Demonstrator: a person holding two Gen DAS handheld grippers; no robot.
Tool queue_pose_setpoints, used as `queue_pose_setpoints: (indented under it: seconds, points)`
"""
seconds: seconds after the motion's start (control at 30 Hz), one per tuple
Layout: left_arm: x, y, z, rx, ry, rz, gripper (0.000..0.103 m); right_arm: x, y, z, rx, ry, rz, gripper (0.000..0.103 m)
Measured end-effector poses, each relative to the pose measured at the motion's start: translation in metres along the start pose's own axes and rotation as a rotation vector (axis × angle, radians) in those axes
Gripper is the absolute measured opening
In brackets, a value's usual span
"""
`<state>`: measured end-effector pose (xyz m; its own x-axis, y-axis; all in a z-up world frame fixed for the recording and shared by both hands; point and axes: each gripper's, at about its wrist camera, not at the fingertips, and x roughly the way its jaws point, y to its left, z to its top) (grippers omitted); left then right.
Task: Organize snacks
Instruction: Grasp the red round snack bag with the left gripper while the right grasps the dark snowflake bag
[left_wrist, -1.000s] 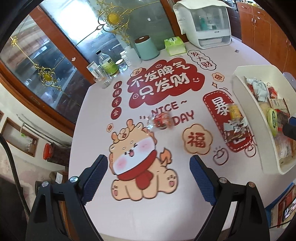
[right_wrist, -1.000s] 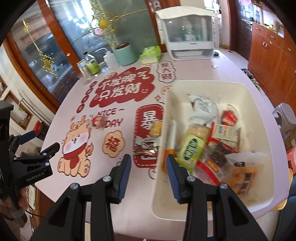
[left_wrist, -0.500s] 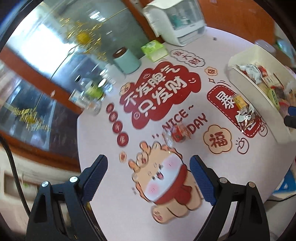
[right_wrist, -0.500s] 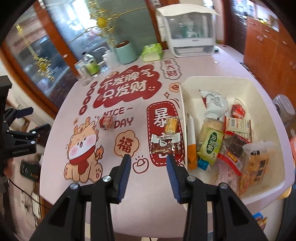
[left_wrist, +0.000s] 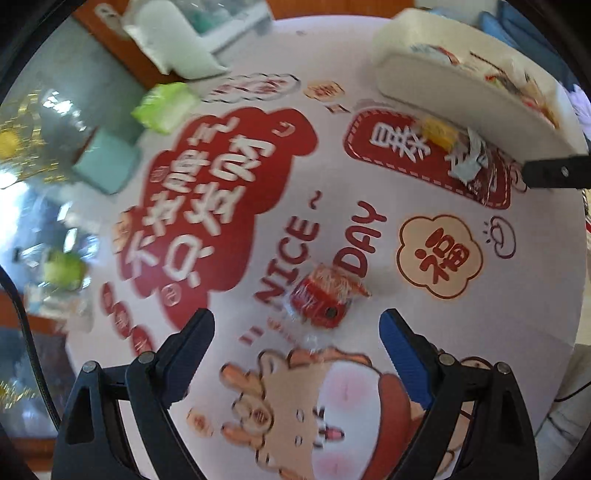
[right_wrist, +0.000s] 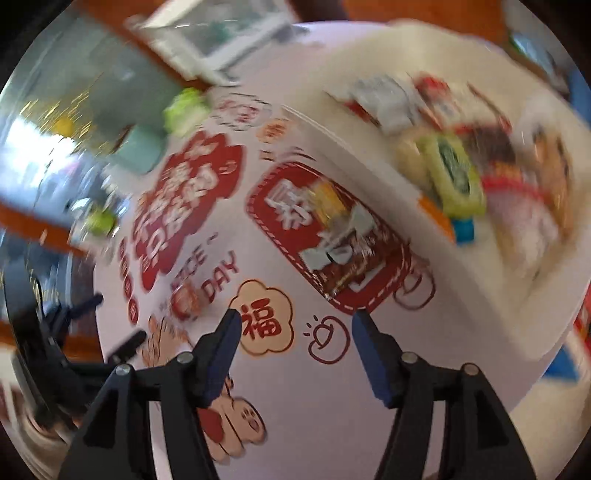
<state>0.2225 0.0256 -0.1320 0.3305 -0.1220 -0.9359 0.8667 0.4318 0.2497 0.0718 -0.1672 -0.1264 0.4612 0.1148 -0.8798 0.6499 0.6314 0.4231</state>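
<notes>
Left gripper (left_wrist: 297, 323): jaws stood wide apart, holding nothing, above the printed pink tablecloth (left_wrist: 498, 306).
Small red clear-wrapped snack (left_wrist: 325, 297): lay on the cloth at the "NICE DAY" lettering, just ahead of the left jaws, untouched.
Right gripper (right_wrist: 295, 321): jaws had just been opening, nothing between them.
Brown foil snack packet (right_wrist: 354, 254): lay on the red printed panel beside the white plastic bin (right_wrist: 369, 173).
Small yellow snack (left_wrist: 437, 133): close against the bin wall.
Bin contents: assorted packets, blurred.
</notes>
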Motion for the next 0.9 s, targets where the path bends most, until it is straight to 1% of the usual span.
queue_pose_setpoints:
  seconds: [0.1,0.17,0.27,0.43,0.53,0.57,0.63,0.7,0.77,0.8,0.83,0.9]
  points:
    - [0.028,0.001,0.002,0.007,0.013,-0.034,0.09,0.016,-0.002,-0.001,0.085,-0.048,-0.054,0.064]
    - [0.046,0.002,0.003,0.002,0.03,-0.066,0.09,0.022,-0.002,-0.001,0.112,-0.082,-0.092,0.064]
    - [0.064,0.005,0.005,0.001,0.044,-0.1,0.09,0.033,-0.005,0.003,0.182,-0.128,-0.166,0.064]
    - [0.081,0.008,0.009,-0.012,0.046,-0.145,0.09,0.053,-0.019,0.01,0.321,-0.144,-0.247,0.064]
    - [0.086,0.011,0.01,-0.036,0.036,-0.173,0.09,0.062,-0.019,0.013,0.334,-0.168,-0.297,0.065]
    - [0.087,0.013,0.01,-0.046,0.036,-0.18,0.09,0.062,-0.015,0.015,0.318,-0.187,-0.322,0.065]
    - [0.088,0.016,0.01,-0.066,0.036,-0.189,0.089,0.065,-0.009,0.018,0.29,-0.185,-0.358,0.066]
    - [0.088,0.019,0.009,-0.092,0.031,-0.208,0.082,0.069,-0.003,0.02,0.247,-0.173,-0.393,0.066]
    - [0.087,0.021,0.007,-0.129,0.032,-0.234,0.068,0.073,0.005,0.02,0.187,-0.16,-0.436,0.066]
    - [0.083,0.022,0.004,-0.142,0.026,-0.23,0.063,0.074,0.008,0.019,0.157,-0.157,-0.456,0.065]
    - [0.082,0.023,0.003,-0.155,0.019,-0.229,0.053,0.074,0.01,0.018,0.136,-0.158,-0.469,0.063]
    - [0.081,0.023,-0.003,-0.188,0.022,-0.214,0.051,0.071,0.011,0.014,0.11,-0.166,-0.481,0.057]
